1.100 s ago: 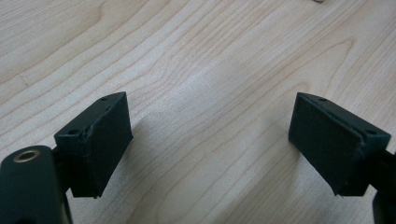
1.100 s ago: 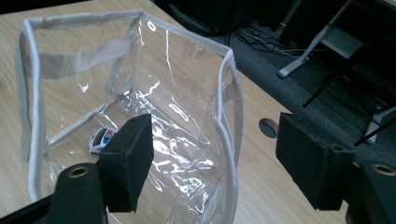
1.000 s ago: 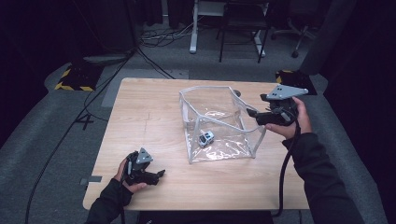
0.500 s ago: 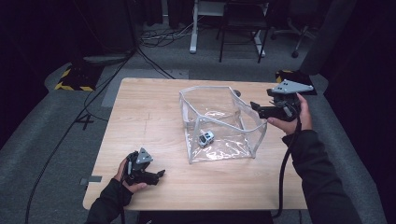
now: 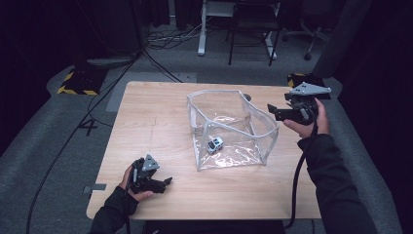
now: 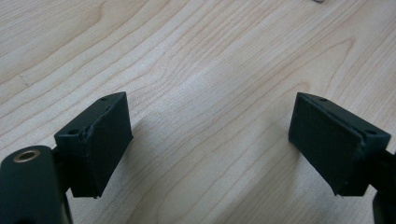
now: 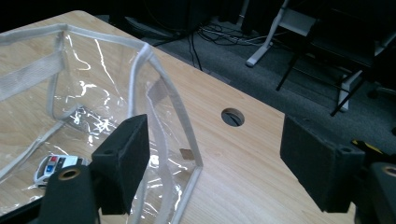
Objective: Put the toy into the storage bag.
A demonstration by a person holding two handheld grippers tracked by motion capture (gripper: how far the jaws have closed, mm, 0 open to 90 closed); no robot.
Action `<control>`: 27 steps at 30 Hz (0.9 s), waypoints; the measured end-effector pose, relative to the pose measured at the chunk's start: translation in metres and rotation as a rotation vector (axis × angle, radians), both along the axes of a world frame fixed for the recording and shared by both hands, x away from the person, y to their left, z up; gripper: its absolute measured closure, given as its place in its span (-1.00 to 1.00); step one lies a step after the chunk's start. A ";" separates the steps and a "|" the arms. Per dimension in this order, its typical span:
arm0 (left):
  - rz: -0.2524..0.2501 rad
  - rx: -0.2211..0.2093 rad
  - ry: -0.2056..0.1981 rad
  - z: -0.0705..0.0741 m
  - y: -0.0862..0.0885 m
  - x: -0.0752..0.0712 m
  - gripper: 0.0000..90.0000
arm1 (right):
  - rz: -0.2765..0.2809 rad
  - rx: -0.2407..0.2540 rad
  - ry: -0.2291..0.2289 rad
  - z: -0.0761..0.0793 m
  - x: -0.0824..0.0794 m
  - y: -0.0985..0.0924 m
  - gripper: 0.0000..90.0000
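A clear plastic bag [image 5: 195, 126] with white trim stands open on the wooden table [image 5: 156, 122], and a small white toy car [image 5: 215, 144] lies on its floor. My right gripper [image 5: 271, 111] hovers just off the bag's right rim, pointing left at it. Its jaws are open and have just been closing a little, touching nothing. In the right gripper view the right gripper [image 7: 212, 154] frames the bag's corner seam [image 7: 163, 79], with the car [image 7: 53, 168] at lower left. My left gripper [image 5: 163, 184] rests open near the table's front left. The left gripper [image 6: 210, 140] has bare wood between its pads.
A round cable hole [image 7: 232, 116] pierces the table behind the bag. Beyond the far edge are a desk frame [image 5: 214, 29], a chair and floor cables. A yellow-black striped block [image 5: 73, 83] lies on the floor at left.
My right gripper has drifted a little to the right and back, away from the bag's rim. The left gripper, the bag and the car have stayed put.
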State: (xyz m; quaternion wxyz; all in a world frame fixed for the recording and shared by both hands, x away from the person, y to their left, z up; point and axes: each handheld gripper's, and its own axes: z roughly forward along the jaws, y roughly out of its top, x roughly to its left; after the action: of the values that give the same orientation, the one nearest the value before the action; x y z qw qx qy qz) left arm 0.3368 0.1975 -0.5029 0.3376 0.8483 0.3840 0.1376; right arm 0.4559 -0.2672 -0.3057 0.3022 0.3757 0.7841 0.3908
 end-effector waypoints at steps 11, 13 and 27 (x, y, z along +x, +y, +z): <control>0.000 0.000 0.001 0.000 0.000 0.000 -0.70 | -0.025 -0.016 0.015 -0.009 0.003 -0.009 -0.42; 0.002 0.000 0.003 0.000 0.000 0.000 -0.70 | -0.025 -0.015 0.027 -0.011 0.004 -0.010 -0.42; -0.003 0.006 -0.012 0.000 0.000 0.001 -0.70 | -0.052 -0.005 0.060 -0.029 0.006 -0.026 -0.39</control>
State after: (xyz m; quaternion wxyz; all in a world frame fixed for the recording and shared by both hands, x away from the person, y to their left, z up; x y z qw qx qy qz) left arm 0.3373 0.1978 -0.5028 0.3376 0.8490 0.3803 0.1432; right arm 0.4621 -0.2935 -0.3343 0.2893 0.4068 0.7838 0.3694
